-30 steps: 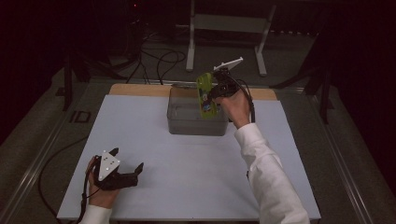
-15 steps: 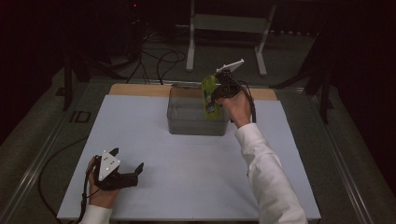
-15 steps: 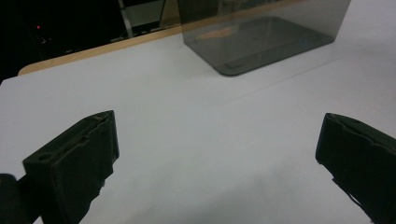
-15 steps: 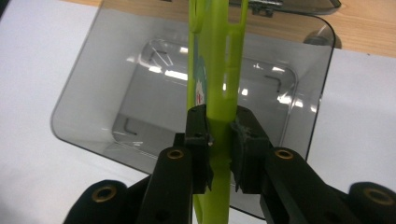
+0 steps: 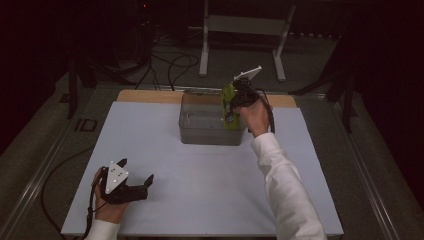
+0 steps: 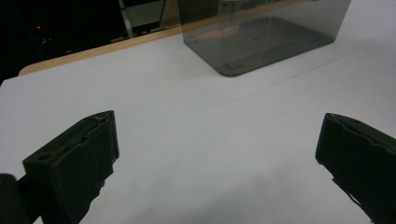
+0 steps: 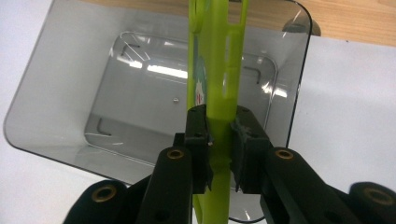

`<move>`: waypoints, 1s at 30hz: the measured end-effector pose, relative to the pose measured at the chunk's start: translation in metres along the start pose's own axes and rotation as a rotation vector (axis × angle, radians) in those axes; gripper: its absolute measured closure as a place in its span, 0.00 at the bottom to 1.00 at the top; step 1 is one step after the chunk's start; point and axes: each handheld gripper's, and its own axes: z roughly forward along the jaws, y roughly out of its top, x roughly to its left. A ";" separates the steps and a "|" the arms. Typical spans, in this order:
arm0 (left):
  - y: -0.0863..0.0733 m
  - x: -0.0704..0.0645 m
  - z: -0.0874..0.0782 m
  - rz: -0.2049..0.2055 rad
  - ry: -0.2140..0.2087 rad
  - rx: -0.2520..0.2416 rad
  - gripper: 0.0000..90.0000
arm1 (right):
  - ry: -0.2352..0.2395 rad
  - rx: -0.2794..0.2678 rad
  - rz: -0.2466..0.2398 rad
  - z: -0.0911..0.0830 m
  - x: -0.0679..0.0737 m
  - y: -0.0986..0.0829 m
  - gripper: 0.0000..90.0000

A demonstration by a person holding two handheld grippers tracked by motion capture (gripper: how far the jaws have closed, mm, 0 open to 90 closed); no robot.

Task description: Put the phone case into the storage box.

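A lime-green phone case [image 5: 228, 106] hangs edge-on over the right end of a clear grey plastic bin [image 5: 200, 131]. My right gripper [image 5: 234, 102] is shut on it. In the right gripper view the case [image 7: 215, 56] rises upright between the jaws of the right gripper [image 7: 220, 136], above the bin's bare floor [image 7: 140, 102]. My left gripper [image 5: 136, 171] rests open near the table's front left corner. In the left gripper view the left gripper [image 6: 219, 154] has wide-apart jaws with nothing between them, and the bin [image 6: 266, 37] stands farther off.
A white sheet [image 5: 165, 170] covers the table, with a strip of wooden board [image 5: 145, 96] showing at the back edge. Beyond the table stand a metal frame [image 5: 240, 30] and cables on the floor [image 5: 170, 65]. Dark surroundings flank both sides.
My right hand has shifted slightly to the right above the bin with the green case still held. The left gripper has not moved.
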 end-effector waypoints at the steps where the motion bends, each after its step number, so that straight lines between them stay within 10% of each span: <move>1: 0.000 0.000 0.000 0.000 0.000 0.000 0.00 | -0.003 0.002 0.004 0.001 -0.001 0.000 0.87; 30: 0.000 0.000 0.000 -0.002 -0.001 -0.002 0.00 | -0.052 0.057 0.047 0.023 -0.012 -0.002 0.87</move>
